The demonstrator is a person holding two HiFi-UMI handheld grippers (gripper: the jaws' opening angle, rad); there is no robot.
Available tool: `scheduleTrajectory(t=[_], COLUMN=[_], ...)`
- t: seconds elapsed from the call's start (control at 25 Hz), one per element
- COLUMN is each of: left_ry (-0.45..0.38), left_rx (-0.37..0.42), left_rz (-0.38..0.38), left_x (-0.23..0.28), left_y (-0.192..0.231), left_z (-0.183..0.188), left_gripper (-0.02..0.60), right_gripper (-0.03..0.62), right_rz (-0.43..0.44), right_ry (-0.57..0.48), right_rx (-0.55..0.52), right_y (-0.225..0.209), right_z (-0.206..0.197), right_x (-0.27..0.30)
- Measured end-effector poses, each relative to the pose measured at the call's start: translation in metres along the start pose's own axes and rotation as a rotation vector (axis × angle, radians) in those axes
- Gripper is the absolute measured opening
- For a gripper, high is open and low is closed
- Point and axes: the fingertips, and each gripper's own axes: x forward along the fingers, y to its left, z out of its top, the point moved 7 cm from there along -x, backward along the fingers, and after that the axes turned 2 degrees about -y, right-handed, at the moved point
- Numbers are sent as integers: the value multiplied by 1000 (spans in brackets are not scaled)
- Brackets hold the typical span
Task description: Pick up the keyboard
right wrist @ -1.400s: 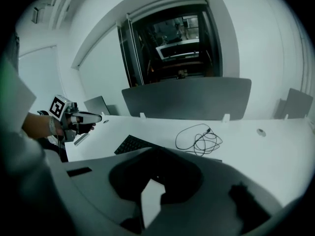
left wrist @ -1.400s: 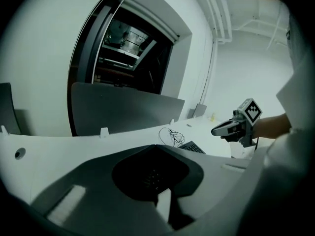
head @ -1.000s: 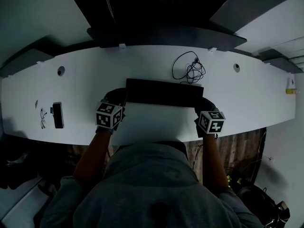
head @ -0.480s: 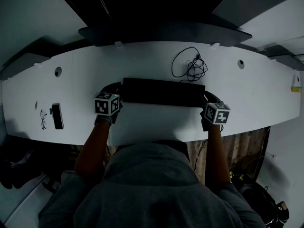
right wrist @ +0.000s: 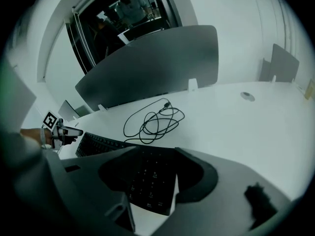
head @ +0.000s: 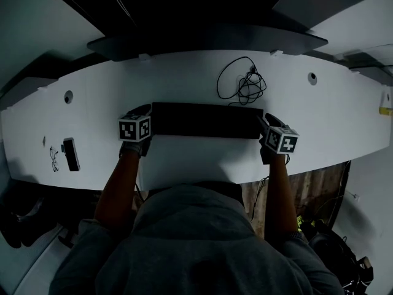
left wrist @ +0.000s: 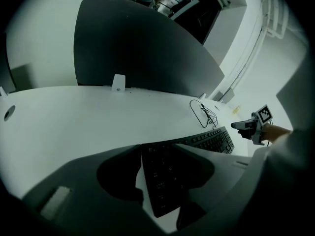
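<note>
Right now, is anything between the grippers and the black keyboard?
Nothing visible. The ends of the flat black keyboard sit between the jaws of the left gripper and right gripper, which have just been opening. The coiled black cable lies behind it.

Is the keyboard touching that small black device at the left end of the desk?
Apart. The head view shows bare white desk between the keyboard and the small black device.

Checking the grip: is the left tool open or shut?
Open. The left tool has just been opening its jaws; one end of the keyboard lies between them unclamped, with white desk showing beside it.
</note>
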Motion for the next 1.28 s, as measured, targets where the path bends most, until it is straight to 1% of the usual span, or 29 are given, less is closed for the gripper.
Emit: scheduleTrajectory(t=[0.24, 0.36, 0.48, 0.64, 0.8, 1.08, 1.24, 1.28], left_ry=[28, 52, 64, 93, 106, 120, 135, 137], left_rx=[-26, -37, -44, -64, -95, -105, -118, -120], left_rz=[1, -14, -26, -48, -77, -81, -86, -86], left_x=[10, 16, 21, 27, 31, 36, 38, 38], left_y=[4, 5, 4, 3, 2, 3, 3, 3], left_z=[3, 4, 4, 1, 2, 5, 4, 4], left_gripper=[231, 256, 267, 282, 287, 288, 293, 291], right_gripper=[241, 247, 252, 256, 259, 259, 259, 259], right_rz=[18, 24, 30, 45, 63, 71, 52, 55], right_ry=[47, 76, 92, 106, 125, 158, 187, 196], right_rx=[45, 67, 65, 91, 114, 135, 116, 126], right_y=[-12, -15, -14, -14, -15, -17, -24, -24], right_z=[-4, -8, -8, -11, -12, -12, -10, -10], right_x=[17, 25, 32, 37, 42, 47, 49, 49])
